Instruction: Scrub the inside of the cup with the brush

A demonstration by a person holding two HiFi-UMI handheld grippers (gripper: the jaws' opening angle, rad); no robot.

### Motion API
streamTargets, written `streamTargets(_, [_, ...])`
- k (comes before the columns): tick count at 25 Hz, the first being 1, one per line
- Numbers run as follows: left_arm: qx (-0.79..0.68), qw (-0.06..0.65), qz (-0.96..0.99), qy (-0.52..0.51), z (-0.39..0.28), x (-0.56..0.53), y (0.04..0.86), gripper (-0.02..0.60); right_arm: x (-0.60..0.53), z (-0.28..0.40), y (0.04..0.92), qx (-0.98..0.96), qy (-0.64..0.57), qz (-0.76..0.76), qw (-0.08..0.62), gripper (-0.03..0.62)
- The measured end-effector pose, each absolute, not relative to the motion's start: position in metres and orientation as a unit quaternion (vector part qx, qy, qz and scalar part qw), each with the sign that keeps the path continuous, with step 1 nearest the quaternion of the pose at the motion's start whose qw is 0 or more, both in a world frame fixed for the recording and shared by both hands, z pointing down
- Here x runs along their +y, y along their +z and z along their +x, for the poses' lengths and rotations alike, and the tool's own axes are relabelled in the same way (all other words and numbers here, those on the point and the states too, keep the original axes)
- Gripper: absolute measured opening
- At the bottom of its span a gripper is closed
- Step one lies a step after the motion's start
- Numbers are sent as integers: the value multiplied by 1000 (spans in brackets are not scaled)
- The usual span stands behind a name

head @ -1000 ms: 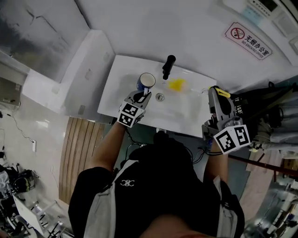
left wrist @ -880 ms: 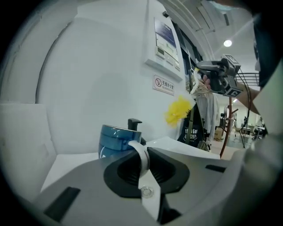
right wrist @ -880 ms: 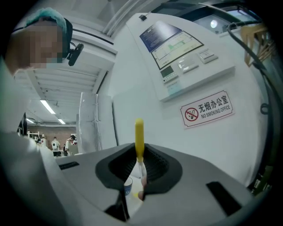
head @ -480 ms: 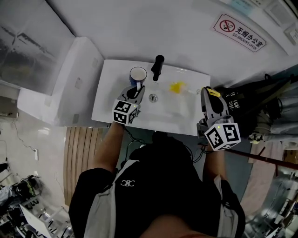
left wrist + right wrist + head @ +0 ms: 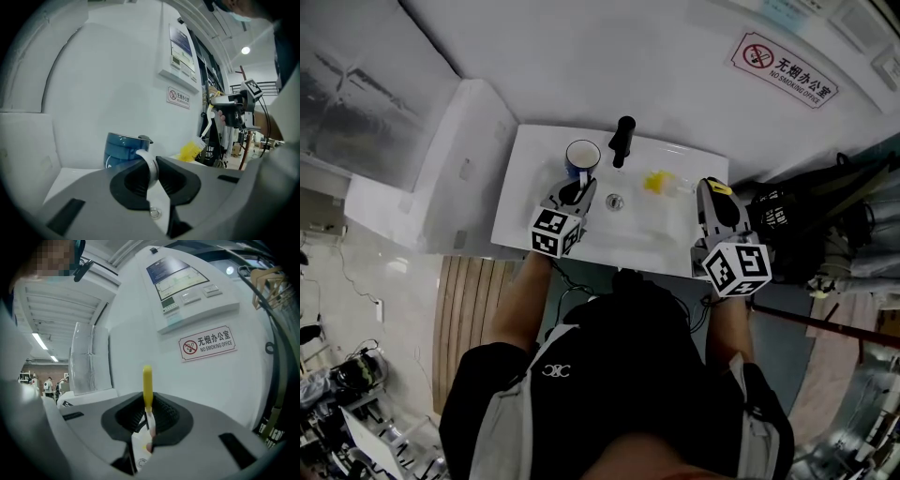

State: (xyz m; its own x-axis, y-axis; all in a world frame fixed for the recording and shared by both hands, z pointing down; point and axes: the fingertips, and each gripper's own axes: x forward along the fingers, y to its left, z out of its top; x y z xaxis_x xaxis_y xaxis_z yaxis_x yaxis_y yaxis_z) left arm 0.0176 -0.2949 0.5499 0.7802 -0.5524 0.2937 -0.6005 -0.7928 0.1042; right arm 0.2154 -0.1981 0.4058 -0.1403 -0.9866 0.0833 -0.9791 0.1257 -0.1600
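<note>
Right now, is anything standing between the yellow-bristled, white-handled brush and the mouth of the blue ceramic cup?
Yes: the black faucet rises between the yellow-bristled brush, on its right, and the blue cup, on its left. Over the white sink in front of it, nothing visible blocks.

Deep blue on the outside of the cup (image 5: 582, 157), white inside and on its handle, at the far left of the white sink (image 5: 525, 216). Black on the tap (image 5: 623, 141) just right of it. Bright yellow bristles on the brush (image 5: 654, 181), white along its handle, yellow again at the handle's tip. Pale grey bodies with black pads on the left gripper (image 5: 578, 192) and right gripper (image 5: 710, 190), each with a cube of black-and-white square markers. White sign (image 5: 780, 68) on the far wall, edged in red, with a red prohibition circle and dark lettering. Brown slats on the mat (image 5: 464, 309), near left. Black shirt (image 5: 609, 375) with a small white logo.
</note>
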Motion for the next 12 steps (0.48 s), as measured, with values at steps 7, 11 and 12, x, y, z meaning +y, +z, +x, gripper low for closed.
streamTargets(7, [-307, 100, 939, 119, 16, -293, 547, 46, -200, 217, 405, 747, -88, -658, 26, 55])
streamTargets(11, [-307, 103, 939, 119, 16, -290, 548, 46, -199, 219, 403, 746, -90, -659, 34, 55])
streamTargets(12, [-307, 103, 939, 119, 16, -290, 548, 46, -199, 219, 402, 745, -90, -660, 36, 55])
